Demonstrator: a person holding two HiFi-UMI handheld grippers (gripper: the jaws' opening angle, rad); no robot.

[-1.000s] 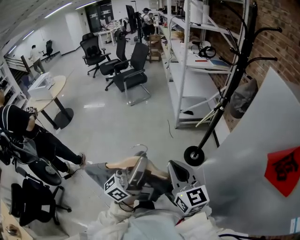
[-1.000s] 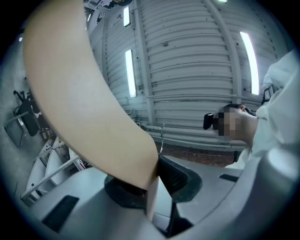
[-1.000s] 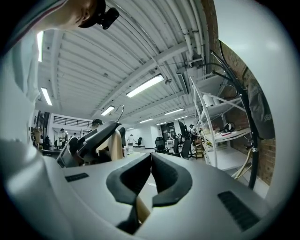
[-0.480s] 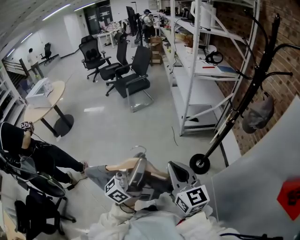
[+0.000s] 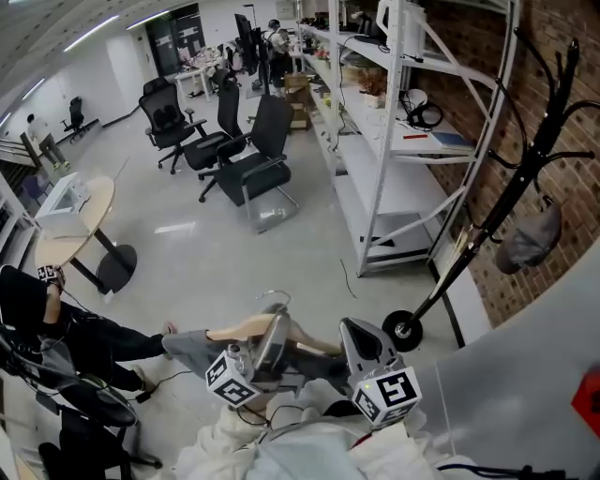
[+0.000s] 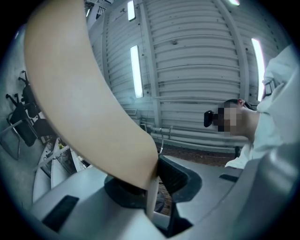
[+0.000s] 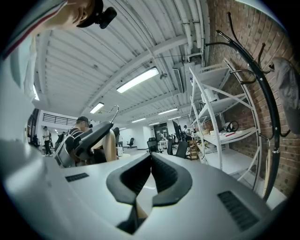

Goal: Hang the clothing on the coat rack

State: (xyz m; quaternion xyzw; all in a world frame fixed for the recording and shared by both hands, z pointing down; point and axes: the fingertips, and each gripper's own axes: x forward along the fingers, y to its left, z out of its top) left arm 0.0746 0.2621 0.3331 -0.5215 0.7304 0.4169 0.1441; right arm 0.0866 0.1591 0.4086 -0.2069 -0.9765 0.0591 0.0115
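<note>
Wooden hanger [image 6: 93, 108] clamped in left gripper [image 6: 157, 174] — right gripper [image 7: 151, 161] closed, tips together.

Your hanger [image 5: 239, 328]: light tan wood
Your clothing [image 5: 192, 345]: dark grey
Marker cubes [image 5: 389, 396]: black and white squares
Coat rack [image 5: 406, 330], right: black
Wall [image 5: 544, 28] behind it: red-brown bricks
Far chairs [image 5: 253, 155]: black
</note>
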